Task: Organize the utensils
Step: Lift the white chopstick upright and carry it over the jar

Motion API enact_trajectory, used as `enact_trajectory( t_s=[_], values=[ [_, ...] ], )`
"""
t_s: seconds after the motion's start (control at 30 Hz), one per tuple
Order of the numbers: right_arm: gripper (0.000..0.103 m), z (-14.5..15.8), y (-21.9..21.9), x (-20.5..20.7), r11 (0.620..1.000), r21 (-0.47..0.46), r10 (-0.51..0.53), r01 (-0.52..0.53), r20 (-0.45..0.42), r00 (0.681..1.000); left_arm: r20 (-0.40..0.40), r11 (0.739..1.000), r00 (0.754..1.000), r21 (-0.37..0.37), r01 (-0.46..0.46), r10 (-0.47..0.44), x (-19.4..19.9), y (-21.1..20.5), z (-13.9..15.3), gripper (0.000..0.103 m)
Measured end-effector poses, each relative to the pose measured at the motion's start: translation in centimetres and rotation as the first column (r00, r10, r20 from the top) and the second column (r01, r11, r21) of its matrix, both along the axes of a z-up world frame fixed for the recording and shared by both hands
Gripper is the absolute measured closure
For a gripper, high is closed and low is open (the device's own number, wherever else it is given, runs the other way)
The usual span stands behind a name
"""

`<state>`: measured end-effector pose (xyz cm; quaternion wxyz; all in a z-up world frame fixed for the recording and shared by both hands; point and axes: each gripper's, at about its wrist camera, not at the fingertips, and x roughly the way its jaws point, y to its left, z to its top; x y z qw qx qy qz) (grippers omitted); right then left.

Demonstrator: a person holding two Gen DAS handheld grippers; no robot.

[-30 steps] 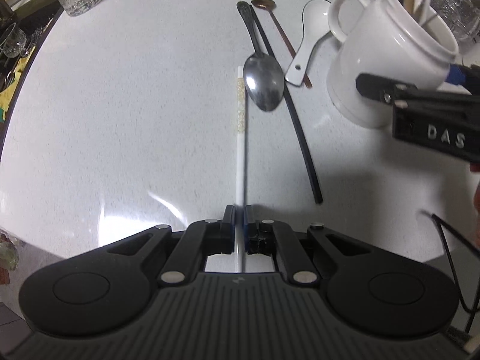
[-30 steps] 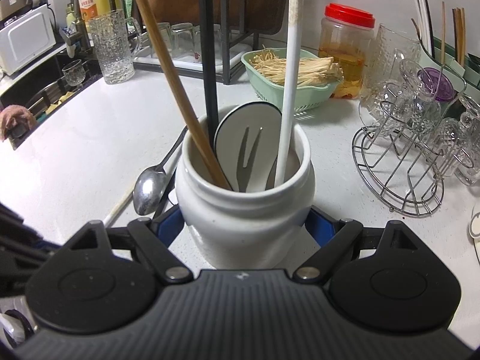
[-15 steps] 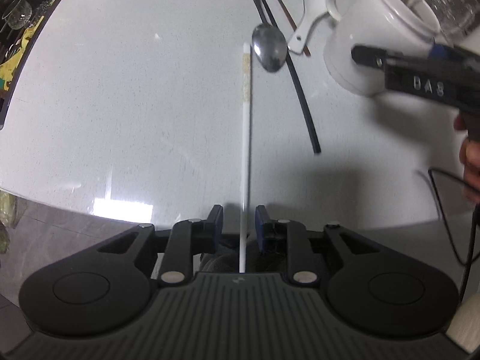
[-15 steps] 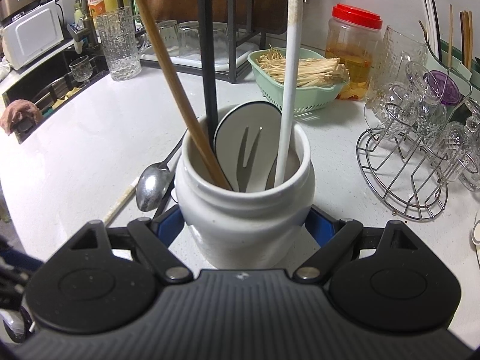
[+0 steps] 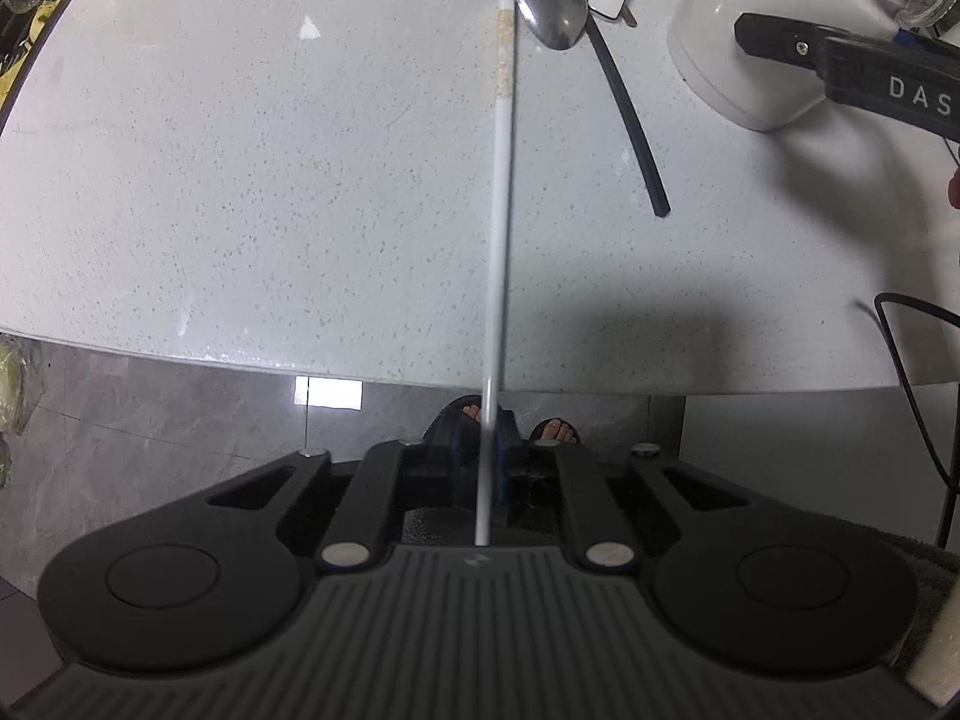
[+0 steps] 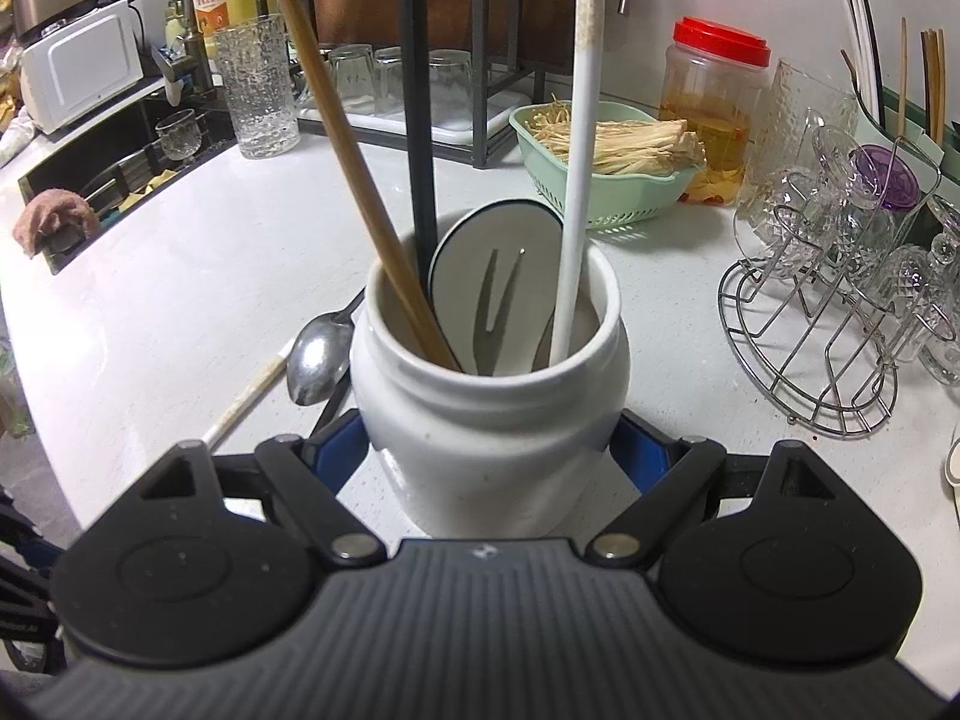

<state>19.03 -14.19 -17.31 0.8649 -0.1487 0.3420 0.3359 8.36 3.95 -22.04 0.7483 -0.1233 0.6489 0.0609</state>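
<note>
Left wrist view: left hand-held gripper (image 5: 489, 450) is closing on a white chopstick (image 5: 501, 192), which sits between the jaws near its close end. Chopstick's long axis runs straight away from the camera; patterned far end stops just beside a metal spoon (image 5: 552, 9). The grip point hangs past the worktop (image 5: 210, 180) edge, over the floor. A black chopstick (image 5: 630, 108) lies slanted to the right. Broad bare worktop on the left.

Right wrist view: right hand-held gripper (image 6: 489, 450) is spread wide, pads pressed on a white jar (image 6: 486, 420). Upright in the jar: wooden, black and white chopsticks, plus a flat white spoon. Their tops are cropped off. Wire glass rack (image 6: 828, 324) stands well right.
</note>
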Motion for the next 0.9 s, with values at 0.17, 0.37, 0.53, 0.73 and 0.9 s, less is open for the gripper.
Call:
enact_trajectory(
  t_s=[0.17, 0.37, 0.53, 0.73, 0.9],
  values=[
    [0.014, -0.1, -0.1, -0.2, 1.0, 0.011, -0.008, 0.008, 0.008, 1.0, 0.043, 1.0, 0.999, 0.026, 0.001, -0.003, -0.1, -0.4, 1.0, 0.097],
    [0.014, -0.2, -0.2, -0.4, 1.0, 0.014, -0.007, 0.006, 0.017, 1.0, 0.116, 0.999, 0.992, 0.03, 0.045, -0.048, -0.3, -0.8, 4.7, 0.098],
    [0.014, -0.2, -0.2, -0.4, 1.0, 0.013, -0.005, 0.004, 0.02, 1.0, 0.175, 0.997, 0.982, 0.05, 0.061, -0.069, -0.3, -0.4, 8.3, 0.098],
    [0.014, -0.2, -0.1, -0.6, 1.0, 0.016, -0.013, 0.012, 0.024, 1.0, 0.253, 0.995, 0.964, 0.074, 0.065, -0.082, -0.4, 0.8, 12.5, 0.098],
    [0.014, -0.3, 0.0, -0.8, 0.999, 0.02, -0.027, 0.026, 0.031, 0.999, 0.334, 0.992, 0.938, 0.107, 0.064, -0.097, 0.5, 0.6, 15.3, 0.098]
  ],
)
